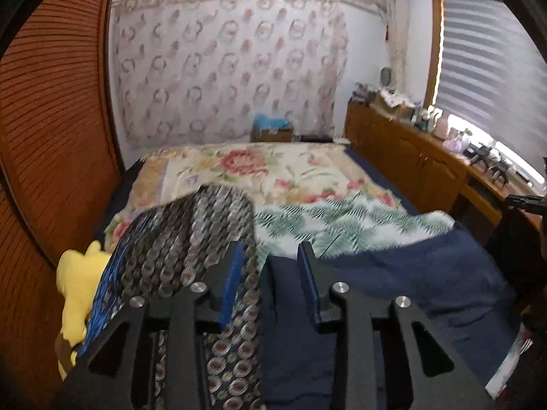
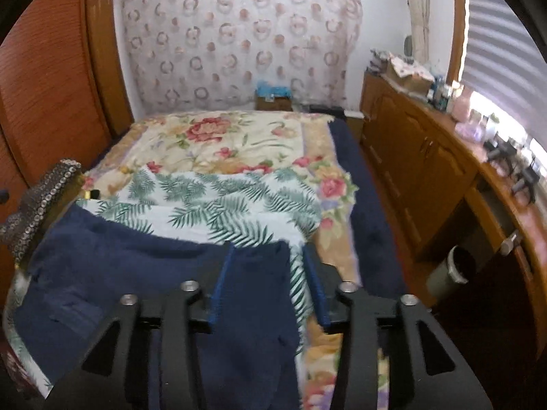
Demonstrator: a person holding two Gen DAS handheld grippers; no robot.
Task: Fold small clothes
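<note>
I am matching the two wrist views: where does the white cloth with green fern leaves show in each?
Left wrist: the white fern-leaf cloth lies right of centre, beyond the left gripper.
Right wrist: it lies at centre, ahead of the right gripper.
Shared landmark: the floral bedspread behind it.

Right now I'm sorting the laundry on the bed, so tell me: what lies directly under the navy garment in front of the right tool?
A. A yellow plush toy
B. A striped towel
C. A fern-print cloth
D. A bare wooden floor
C: in the right wrist view the navy garment overlaps the near edge of the white fern-print cloth, between the right tool's open fingers.
</note>
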